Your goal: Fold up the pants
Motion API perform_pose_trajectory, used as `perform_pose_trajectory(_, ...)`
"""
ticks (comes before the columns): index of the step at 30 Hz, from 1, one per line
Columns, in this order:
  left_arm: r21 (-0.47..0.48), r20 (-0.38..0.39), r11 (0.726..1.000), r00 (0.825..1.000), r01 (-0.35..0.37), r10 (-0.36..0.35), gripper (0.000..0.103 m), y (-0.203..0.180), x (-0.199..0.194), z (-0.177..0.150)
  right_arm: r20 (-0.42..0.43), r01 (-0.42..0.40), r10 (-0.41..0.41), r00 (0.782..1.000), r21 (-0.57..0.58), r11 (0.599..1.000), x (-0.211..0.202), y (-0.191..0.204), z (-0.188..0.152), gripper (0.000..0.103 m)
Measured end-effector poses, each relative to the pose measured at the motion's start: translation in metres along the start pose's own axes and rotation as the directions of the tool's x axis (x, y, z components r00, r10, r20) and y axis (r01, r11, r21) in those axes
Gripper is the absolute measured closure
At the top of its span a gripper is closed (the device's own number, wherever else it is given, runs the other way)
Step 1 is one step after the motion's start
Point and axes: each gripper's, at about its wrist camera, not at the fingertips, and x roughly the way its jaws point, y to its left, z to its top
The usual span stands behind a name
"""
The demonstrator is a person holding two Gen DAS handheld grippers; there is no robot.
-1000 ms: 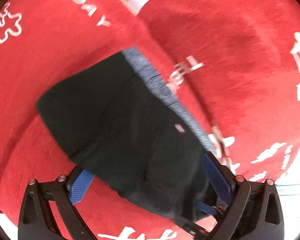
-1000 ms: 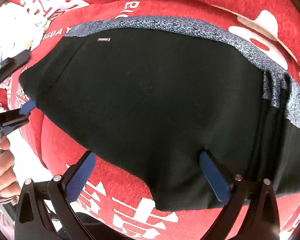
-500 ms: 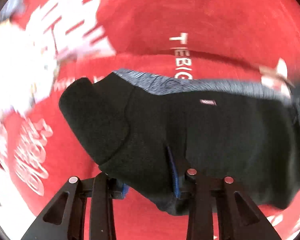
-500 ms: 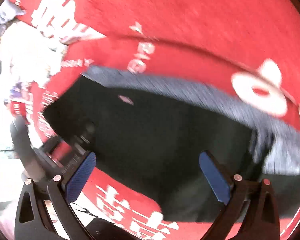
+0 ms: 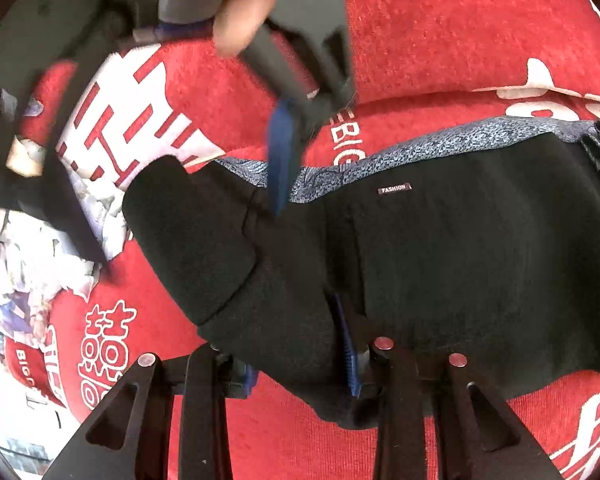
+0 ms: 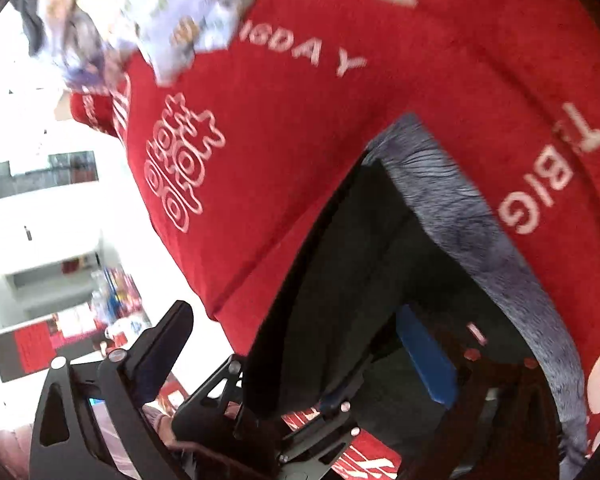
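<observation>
Black pants (image 5: 440,272) with a mottled grey waistband (image 5: 440,140) are laid across a red cover (image 5: 440,40) printed with white lettering. Their long axis is seen running left to right in the left wrist view, the waistband along the far edge. The left gripper (image 5: 296,364) is nearly closed, and a fold of the near black edge is pinched between its blue pads. The right gripper (image 5: 204,200) is seen above the far left corner, one blue finger (image 5: 282,148) touching the waistband; its jaws are closing, still wide, with the corner of the pants between them but not yet pressed.
</observation>
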Motion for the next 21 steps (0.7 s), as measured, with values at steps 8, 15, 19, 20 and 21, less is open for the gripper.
perform_pose_trajectory(8,0.032,0.066,0.999,0.998,0.008,-0.01,0.069,-0.009,-0.039,0.02,0.174,-0.078,0.066,0.983,0.068,0.995,-0.039,-0.028,-0.045,0.083)
perform_pose_trajectory(15,0.041,0.175,0.999,0.984,0.032,-0.039,0.069,-0.034,-0.113,0.057,0.437,-0.314,0.268,0.859,0.036,0.949,-0.118,-0.065,-0.127,0.083)
perform_pose_trajectory(19,0.07,0.228,0.995,0.97,0.074,-0.088,0.069,-0.067,-0.163,0.082,0.551,-0.388,0.319,0.771,0.01,0.922,-0.155,-0.093,-0.183,0.083)
perform_pose_trajectory(20,0.074,0.235,0.994,0.967,0.082,-0.098,0.069,-0.072,-0.172,0.086,0.57,-0.398,0.323,0.756,0.008,0.917,-0.164,-0.101,-0.196,0.083)
perform_pose_trajectory(21,0.091,0.246,0.991,0.962,0.094,-0.114,0.069,-0.087,-0.186,0.092,0.595,-0.407,0.323,0.736,0.008,0.913,-0.172,-0.111,-0.214,0.083)
